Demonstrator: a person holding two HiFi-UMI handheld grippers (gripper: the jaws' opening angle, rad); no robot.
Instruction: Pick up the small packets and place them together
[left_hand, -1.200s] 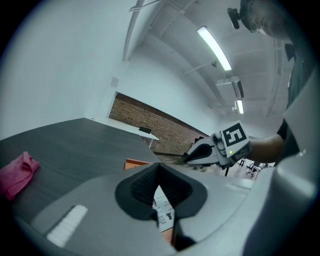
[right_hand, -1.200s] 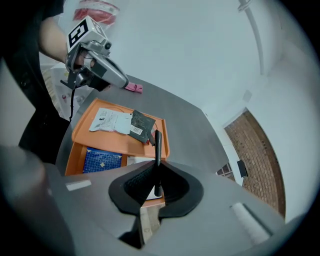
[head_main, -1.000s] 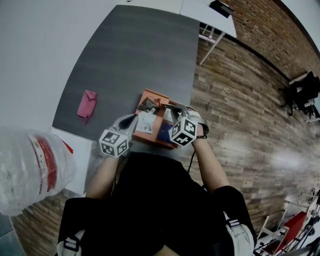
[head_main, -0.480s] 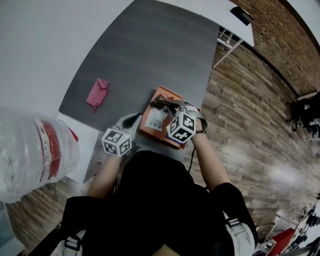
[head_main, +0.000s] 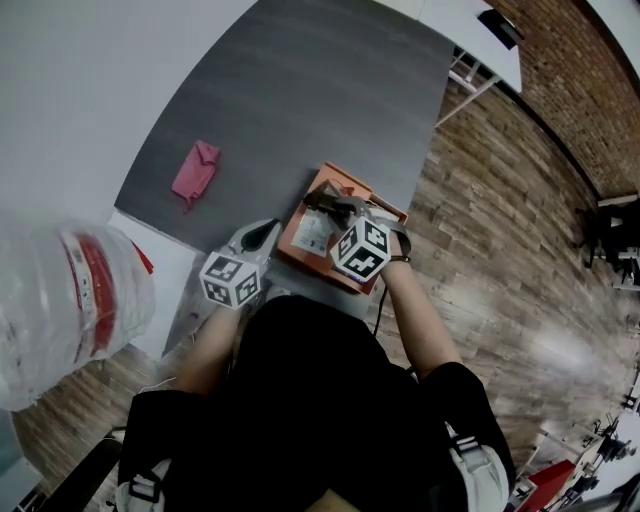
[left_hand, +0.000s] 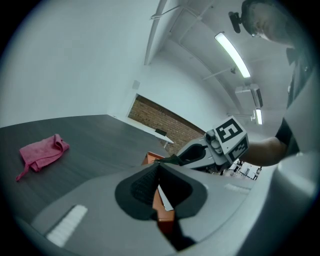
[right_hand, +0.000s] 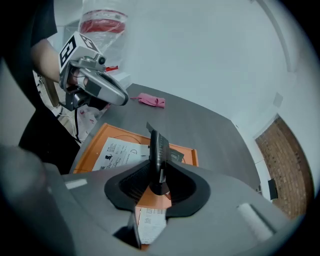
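An orange tray (head_main: 300, 250) lies at the near edge of the grey table, with a white printed packet (head_main: 316, 235) flat in it. My right gripper (head_main: 326, 203) hovers over the tray, tilted down. Its jaws have just been opening, and a dark packet (right_hand: 158, 150) still stands on edge between them, over the tray (right_hand: 89, 147). More packets lie there: the white one (right_hand: 117, 152), a dark one (right_hand: 176, 156) and a labelled one (right_hand: 150, 222). My left gripper (head_main: 266, 230) is shut and empty, just left of the tray. It shows in its own view (left_hand: 159, 169) too.
A pink cloth (head_main: 195, 170) lies further left on the table (head_main: 300, 90). A large clear water bottle (head_main: 65, 305) stands at the near left beside a white surface. Brick-pattern flooring lies to the right of the table.
My right gripper has moved further over the tray with the dark packet. My left gripper has drawn back off the tray to its left side. The white packet lies flat in the tray.
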